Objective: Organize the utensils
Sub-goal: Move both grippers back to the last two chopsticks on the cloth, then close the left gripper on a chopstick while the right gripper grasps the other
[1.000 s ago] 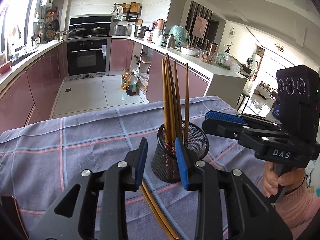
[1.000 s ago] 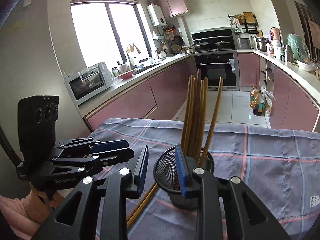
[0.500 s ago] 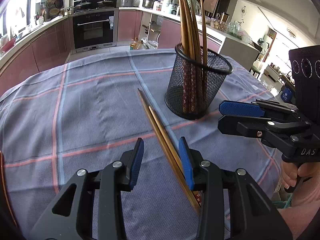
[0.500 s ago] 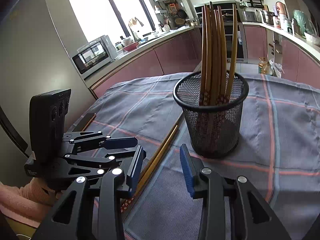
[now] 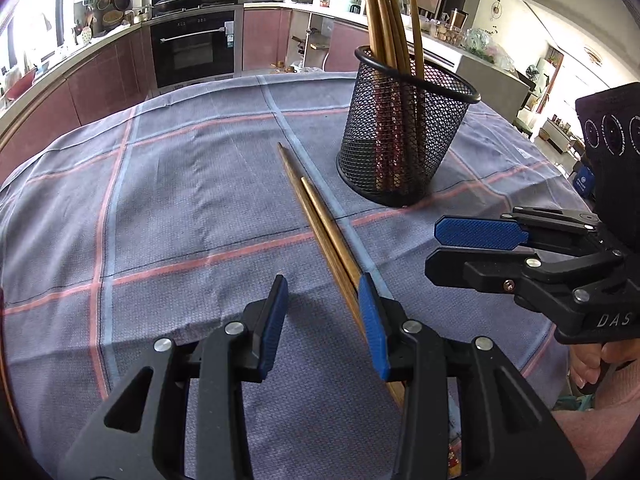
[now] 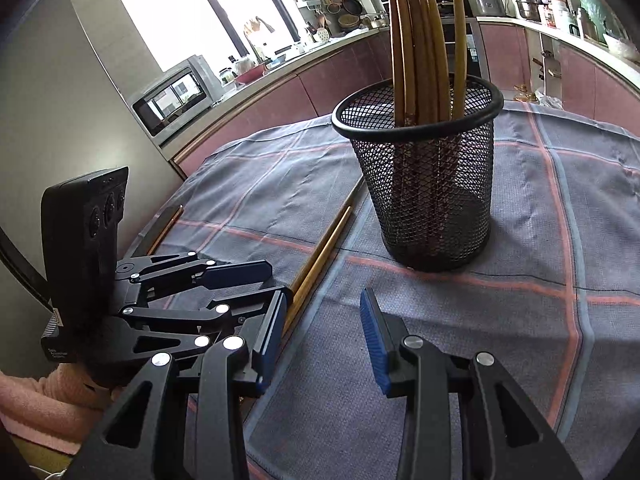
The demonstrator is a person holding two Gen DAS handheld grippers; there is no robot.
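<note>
A black mesh cup (image 5: 404, 132) stands on the checked cloth and holds several wooden chopsticks upright; it also shows in the right wrist view (image 6: 424, 176). Two loose chopsticks (image 5: 324, 232) lie side by side on the cloth left of the cup, running toward me; they also show in the right wrist view (image 6: 320, 258). My left gripper (image 5: 323, 320) is open and empty, low over the near ends of the loose pair. My right gripper (image 6: 323, 336) is open and empty, just right of the pair, and shows from the side in the left wrist view (image 5: 476, 240).
The grey-blue checked tablecloth (image 5: 180, 200) covers the table; its edge drops off at right (image 6: 600, 360). Another chopstick (image 6: 166, 228) lies near the far left edge. Kitchen counters and an oven (image 5: 194, 46) stand behind.
Both grippers have tilted down and pulled back from the cup toward the loose chopsticks on the cloth. Both stay open. The cup and chopsticks have not moved.
</note>
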